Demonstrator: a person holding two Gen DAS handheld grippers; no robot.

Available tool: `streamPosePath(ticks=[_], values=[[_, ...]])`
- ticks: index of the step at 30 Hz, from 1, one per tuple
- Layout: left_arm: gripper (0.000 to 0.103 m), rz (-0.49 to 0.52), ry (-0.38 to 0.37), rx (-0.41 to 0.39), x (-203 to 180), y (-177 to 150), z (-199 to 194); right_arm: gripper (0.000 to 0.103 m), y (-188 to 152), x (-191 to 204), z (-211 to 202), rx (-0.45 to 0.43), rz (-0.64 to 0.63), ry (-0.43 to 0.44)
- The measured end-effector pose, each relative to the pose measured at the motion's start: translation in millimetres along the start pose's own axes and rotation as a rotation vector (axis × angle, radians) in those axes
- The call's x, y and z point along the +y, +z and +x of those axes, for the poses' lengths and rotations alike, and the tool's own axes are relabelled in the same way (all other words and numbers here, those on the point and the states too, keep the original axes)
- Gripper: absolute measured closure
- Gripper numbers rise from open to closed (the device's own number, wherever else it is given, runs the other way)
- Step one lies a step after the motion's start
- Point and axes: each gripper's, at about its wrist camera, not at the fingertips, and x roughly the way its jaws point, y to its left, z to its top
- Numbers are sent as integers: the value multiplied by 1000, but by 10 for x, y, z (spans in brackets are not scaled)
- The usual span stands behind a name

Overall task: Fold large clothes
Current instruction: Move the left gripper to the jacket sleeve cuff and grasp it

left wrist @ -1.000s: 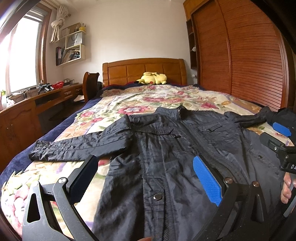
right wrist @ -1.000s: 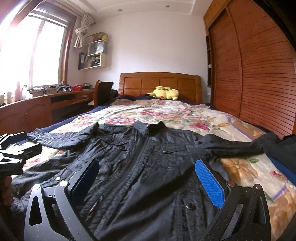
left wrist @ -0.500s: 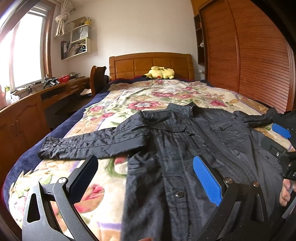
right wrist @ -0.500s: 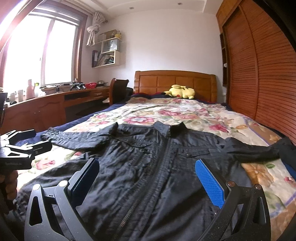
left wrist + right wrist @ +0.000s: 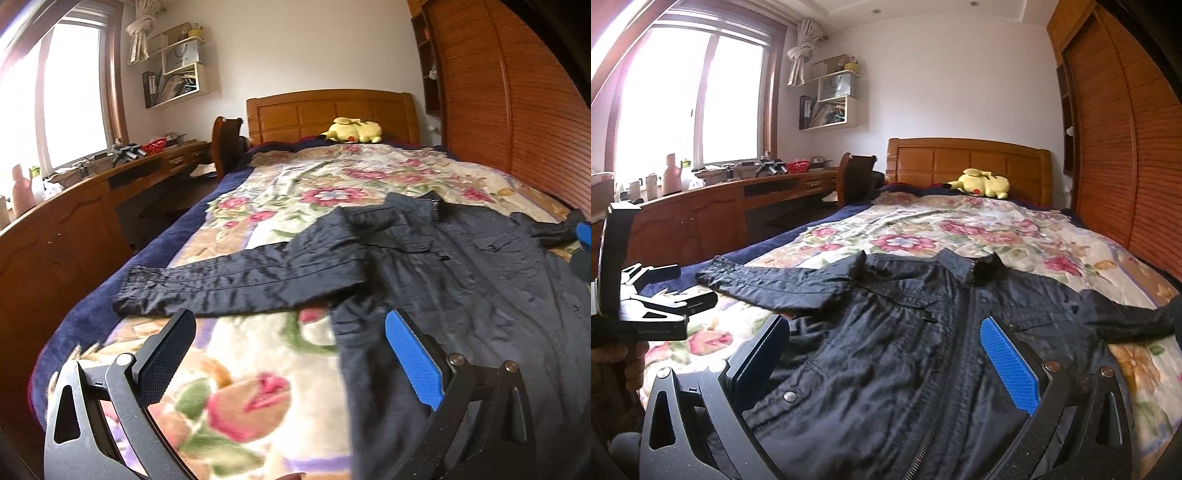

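A dark navy jacket [image 5: 461, 266] lies flat, front up, on the floral bedspread [image 5: 295, 192], sleeves spread out to both sides. Its left sleeve [image 5: 236, 284] stretches toward the bed's left edge. My left gripper [image 5: 288, 343] is open and empty, hovering over the bedspread just below that sleeve. My right gripper [image 5: 886, 350] is open and empty above the jacket [image 5: 923, 332] body near the zip. The left gripper also shows at the left edge of the right wrist view [image 5: 657, 295].
A wooden headboard [image 5: 967, 162] with a yellow plush toy [image 5: 986, 182] is at the far end. A wooden desk [image 5: 720, 206] and chair [image 5: 855, 177] run along the left under the window. A slatted wooden wardrobe [image 5: 1126, 147] lines the right side.
My left gripper has swung left, from over the jacket body to over the bedspread near the left sleeve. My right gripper has also shifted left and a little higher. Both stay open.
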Motion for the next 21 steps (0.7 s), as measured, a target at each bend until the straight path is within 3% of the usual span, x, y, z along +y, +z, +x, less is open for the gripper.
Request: streamPosePath(ticks=[13,21], values=[[0,-4,83,20,477,65,349,0,222,293,481,50,-96,76],[0,-11,151,83,925,41,771,0,97,311,937,144,-123,137]])
